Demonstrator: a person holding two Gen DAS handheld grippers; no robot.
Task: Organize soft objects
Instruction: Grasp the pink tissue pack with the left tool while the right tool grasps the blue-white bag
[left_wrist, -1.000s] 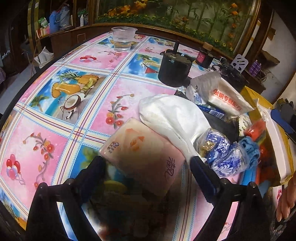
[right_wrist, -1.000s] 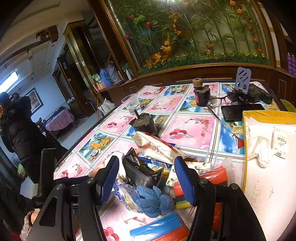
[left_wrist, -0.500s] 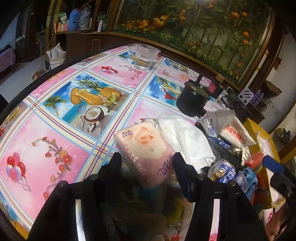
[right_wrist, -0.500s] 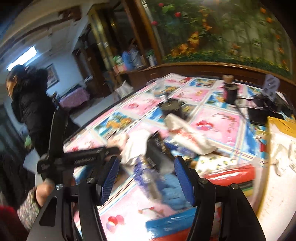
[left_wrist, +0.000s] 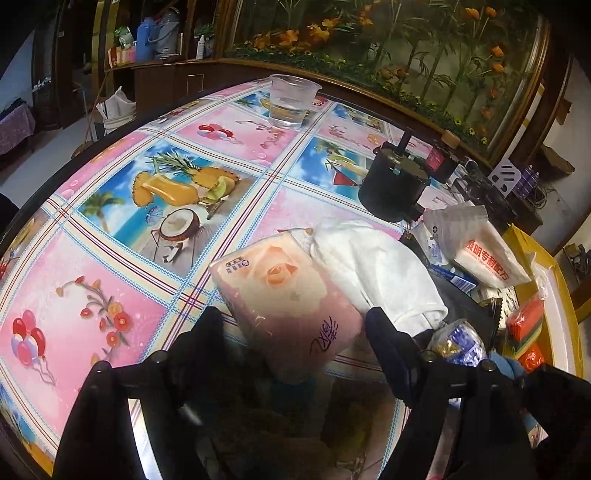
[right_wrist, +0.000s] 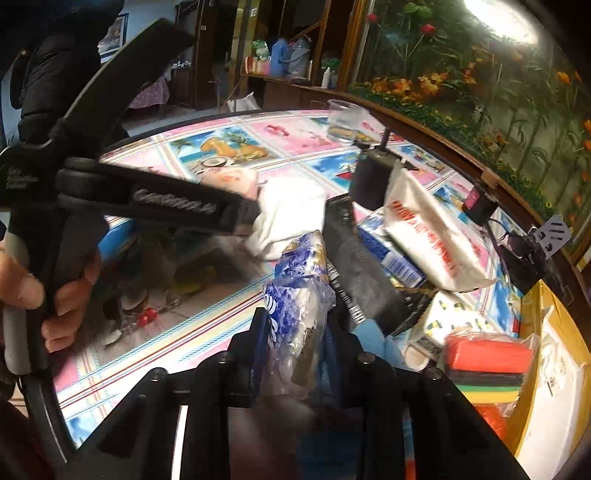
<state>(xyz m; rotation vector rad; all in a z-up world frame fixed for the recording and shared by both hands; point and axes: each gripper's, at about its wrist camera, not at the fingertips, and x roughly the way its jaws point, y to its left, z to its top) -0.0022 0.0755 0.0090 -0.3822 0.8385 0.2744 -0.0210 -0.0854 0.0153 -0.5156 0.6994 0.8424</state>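
Left hand-held gripper (left_wrist: 293, 332): jaws opening, standing either side of the pink tissue pack (left_wrist: 284, 295) with a gap at both pads, so nothing gripped. The pack is lying flat on the table (left_wrist: 110, 236), its near end sitting between the fingers, far end pointing away toward the coconut panel. Looks like it is being set apart from the clutter, probably to start a tidy spot for the soft stuff.

Right hand-held gripper (right_wrist: 295, 343): jaws closing on a blue-and-white printed plastic packet (right_wrist: 299, 291), crinkled film bulging out ahead of the fingertips. Pads are pressing the film, so I'm reading it as grasped; contents are too blurred to name. A pinch at the near end makes sense: loose film collapses, so the jaws need to go narrow before they bite.

Just beyond the right gripper's tips: a black ribbed pouch (right_wrist: 362, 266) touching the packet on the right, and a white cloth (left_wrist: 376, 273) ahead-left, lying against the tissue pack's right edge. A white sachet with red print (right_wrist: 432, 240) is leaning over the pile further ahead. Stacked coloured sponges (right_wrist: 487, 369) are sitting to the right of the right gripper.

Risk as I see it: lifting the packet may be dragging the black pouch along with it.
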